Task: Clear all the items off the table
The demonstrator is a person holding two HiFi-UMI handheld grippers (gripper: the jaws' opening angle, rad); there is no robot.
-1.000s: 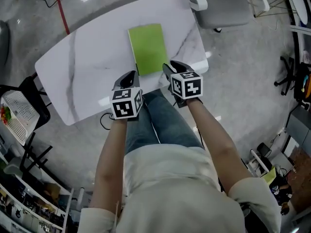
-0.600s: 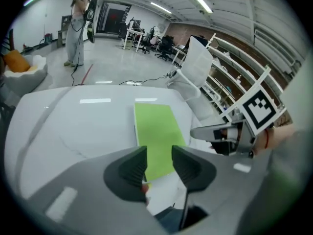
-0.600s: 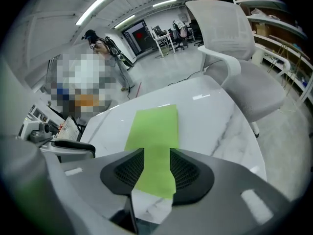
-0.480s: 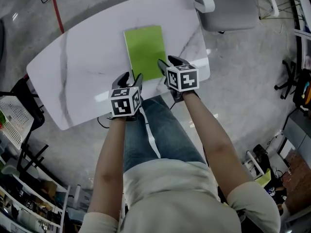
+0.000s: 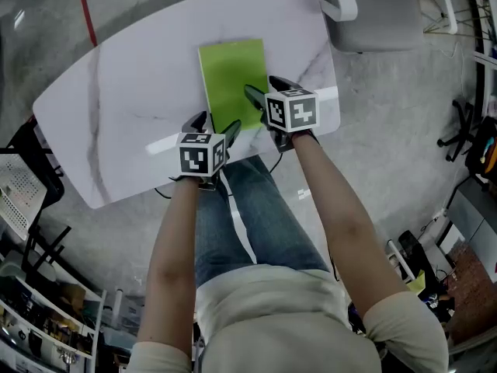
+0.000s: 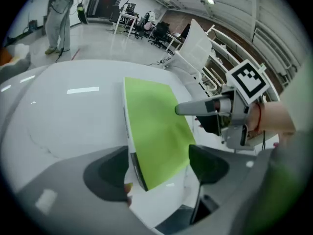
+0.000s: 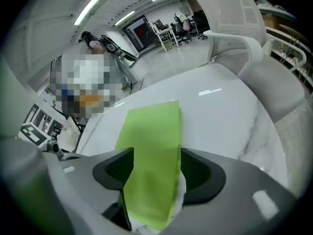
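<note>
At centre frame, the green notebook (image 5: 231, 72) lies flat on the white table (image 5: 132, 107); it is probably light, thin and bendy. The left gripper (image 5: 215, 123) and right gripper (image 5: 266, 88), jaws just opening wide, straddle its near edge, which is best pinched there.

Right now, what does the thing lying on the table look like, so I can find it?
Look at the big white marble table. Toward the end nearest the grey chair lies a flat green book. It is the only bright, coloured thing on that white top.
</note>
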